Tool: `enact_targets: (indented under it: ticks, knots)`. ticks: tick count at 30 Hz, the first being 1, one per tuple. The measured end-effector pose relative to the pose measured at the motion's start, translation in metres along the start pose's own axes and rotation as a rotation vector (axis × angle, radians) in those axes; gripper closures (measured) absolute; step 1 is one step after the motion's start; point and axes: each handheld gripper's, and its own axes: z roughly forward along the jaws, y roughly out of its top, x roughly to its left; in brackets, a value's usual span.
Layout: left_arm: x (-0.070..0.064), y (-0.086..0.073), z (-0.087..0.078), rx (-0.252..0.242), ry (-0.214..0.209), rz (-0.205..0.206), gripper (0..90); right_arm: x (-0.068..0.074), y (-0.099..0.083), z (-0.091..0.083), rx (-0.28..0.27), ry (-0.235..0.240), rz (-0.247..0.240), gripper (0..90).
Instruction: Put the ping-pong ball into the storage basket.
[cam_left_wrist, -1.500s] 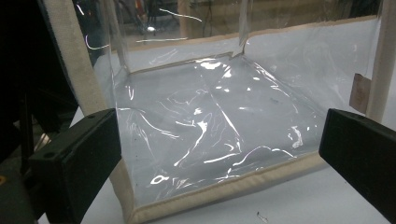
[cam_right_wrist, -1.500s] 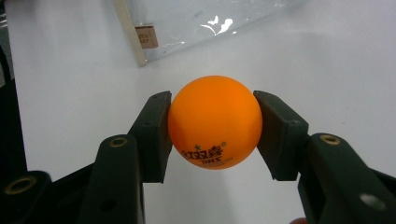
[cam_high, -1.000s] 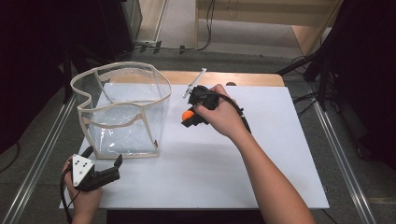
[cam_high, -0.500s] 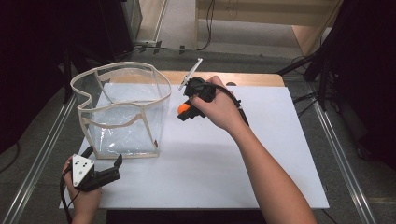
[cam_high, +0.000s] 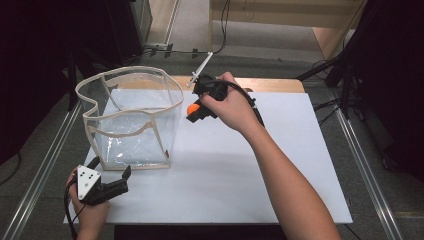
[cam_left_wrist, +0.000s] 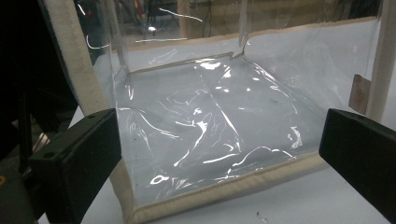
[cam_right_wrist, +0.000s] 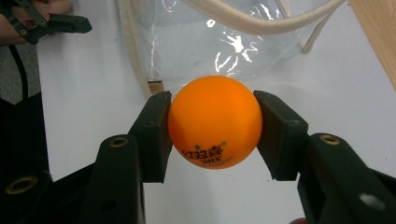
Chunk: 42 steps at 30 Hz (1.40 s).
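One white sheet (cam_high: 280, 165) covers table (cam_high: 270, 84).

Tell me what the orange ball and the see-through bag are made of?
The ball looks like smooth, matte plastic, like a ping-pong ball: even orange with small printed marks. The bag seems to be thin clear plastic, since it wrinkles and shines with glare, edged in what looks like beige woven cloth tape.

Your high view looks down on the white table (cam_high: 280, 165) from your side, while both gripper views sit close along their jaws, sharing the clear bag (cam_high: 131, 117).
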Motion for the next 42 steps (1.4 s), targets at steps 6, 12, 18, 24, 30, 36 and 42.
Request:
enact_targets:
  ticks: [6, 12, 18, 24, 30, 36, 42]
  knots:
    - [0.001, 0.0, 0.0, 0.003, -0.001, 0.001, 0.0, -0.001, 0.005, -0.003, -0.005, 0.002, -0.001, 47.7]
    - [0.001, 0.0, 0.0, 0.003, -0.001, -0.001, 0.0, -0.002, 0.012, -0.008, -0.002, 0.001, -0.004, 47.8]
    - [0.001, 0.0, -0.001, 0.003, -0.001, 0.001, 0.0, -0.003, 0.018, -0.012, -0.009, -0.002, -0.007, 47.8]
    - [0.001, 0.0, -0.001, 0.004, -0.001, 0.001, 0.0, -0.004, 0.024, -0.014, -0.008, -0.005, -0.015, 47.8]
    - [0.001, 0.0, 0.0, 0.0, -0.003, -0.009, 0.0, -0.004, 0.029, -0.013, -0.002, -0.001, -0.019, 47.8]
    - [0.001, 0.0, 0.0, 0.0, -0.003, -0.009, 0.0, -0.006, 0.034, -0.014, -0.006, -0.001, -0.017, 47.8]
    - [0.001, 0.0, -0.001, 0.001, -0.003, -0.009, 0.0, -0.006, 0.037, -0.012, -0.011, 0.001, -0.017, 47.8]
